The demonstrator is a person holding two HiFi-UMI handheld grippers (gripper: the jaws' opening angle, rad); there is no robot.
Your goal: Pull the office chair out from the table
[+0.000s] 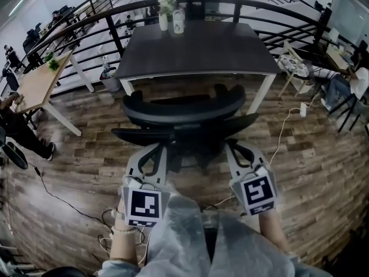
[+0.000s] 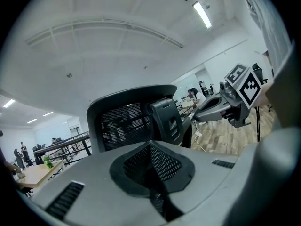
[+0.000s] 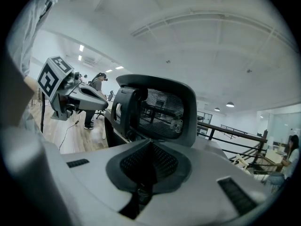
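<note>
The black office chair [image 1: 183, 130] stands at the near edge of the dark table [image 1: 196, 51], its back toward me and its curved headrest [image 1: 184, 104] on top. My left gripper [image 1: 157, 148] and right gripper [image 1: 232, 146] reach to the rear of the backrest, one on each side, tips at its black edge. In the left gripper view the jaws [image 2: 151, 166] are shut, with the mesh headrest [image 2: 124, 121] just beyond. The right gripper view shows the same: jaws [image 3: 149, 166] shut, headrest [image 3: 162, 109] ahead. I see nothing pinched between either pair.
A white vase [image 1: 165, 16] and a white bottle [image 1: 179, 22] stand at the table's far end. A black railing [image 1: 104, 25] curves round behind. A wooden table [image 1: 37, 85] and a seated person [image 1: 17, 126] are at left. A white cable [image 1: 282, 133] lies on the wood floor at right.
</note>
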